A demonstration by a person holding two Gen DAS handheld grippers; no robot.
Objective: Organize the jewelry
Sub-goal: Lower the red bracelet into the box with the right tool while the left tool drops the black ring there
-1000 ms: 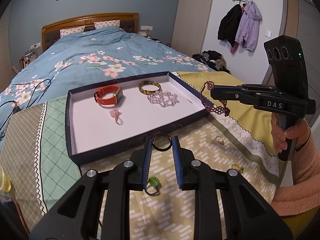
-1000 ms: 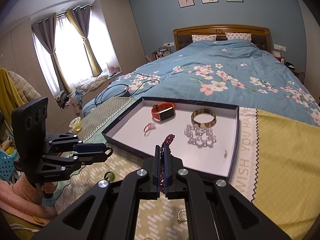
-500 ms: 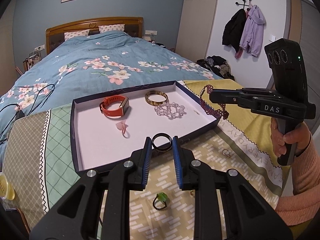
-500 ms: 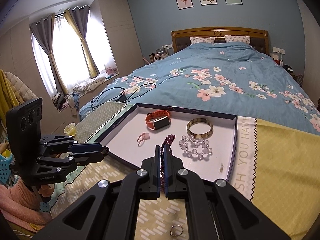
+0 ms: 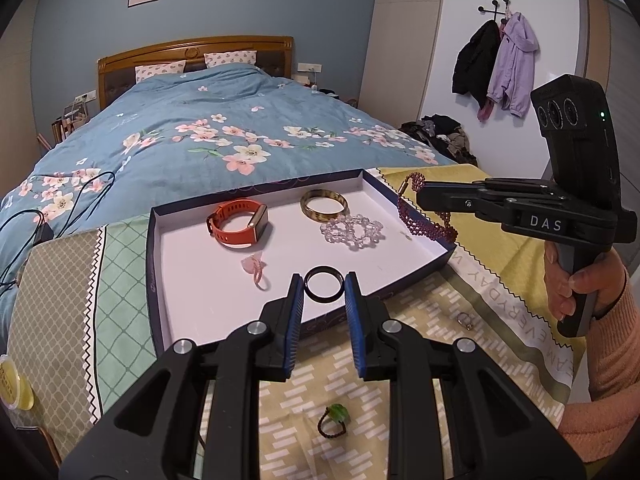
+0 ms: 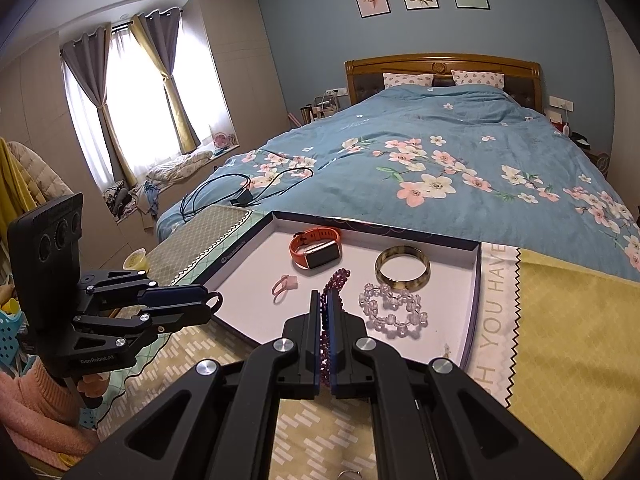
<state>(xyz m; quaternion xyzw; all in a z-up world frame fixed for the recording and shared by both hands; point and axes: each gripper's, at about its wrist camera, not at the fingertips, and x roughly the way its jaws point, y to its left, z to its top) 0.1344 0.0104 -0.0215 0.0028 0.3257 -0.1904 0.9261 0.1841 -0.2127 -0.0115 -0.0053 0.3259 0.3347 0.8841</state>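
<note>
Carrier: patterned cloth [image 5: 400,396] spread at the foot of the bed, bearing a shallow dark-walled tray [image 5: 149,256] with a white floor.
Left gripper [image 5: 323,294]: clenched on a black ring [image 5: 324,285], pinched by its sides between the blue pads and held flat over the tray's near edge.
Right gripper [image 6: 325,312]: clenched on a garnet bead bracelet [image 6: 335,280], the strand dangling ahead of and behind the pads, above the tray's near edge toward the right corner.
Tray, far left: orange-strapped watch [image 5: 236,224].
Tray, far right: amber bangle [image 5: 323,205], with a clear bead bracelet [image 5: 352,231] touching or just beside it on the near side.
Tray, middle: pink ring [image 5: 256,268].
Cloth, near edge: green-stone ring [image 5: 334,426].
Cloth, right of the tray: small metal ring [image 5: 464,319].
Step in hand: judged to be carrying both held pieces into the tray; neither is set down yet.
Next move calls for: lowering each piece onto bare white floor, the black ring near the front, the garnet strand clear of the clear beads, then parting the pads gently so the strand does not snag.
Left to do: the two rings on the cloth.
</note>
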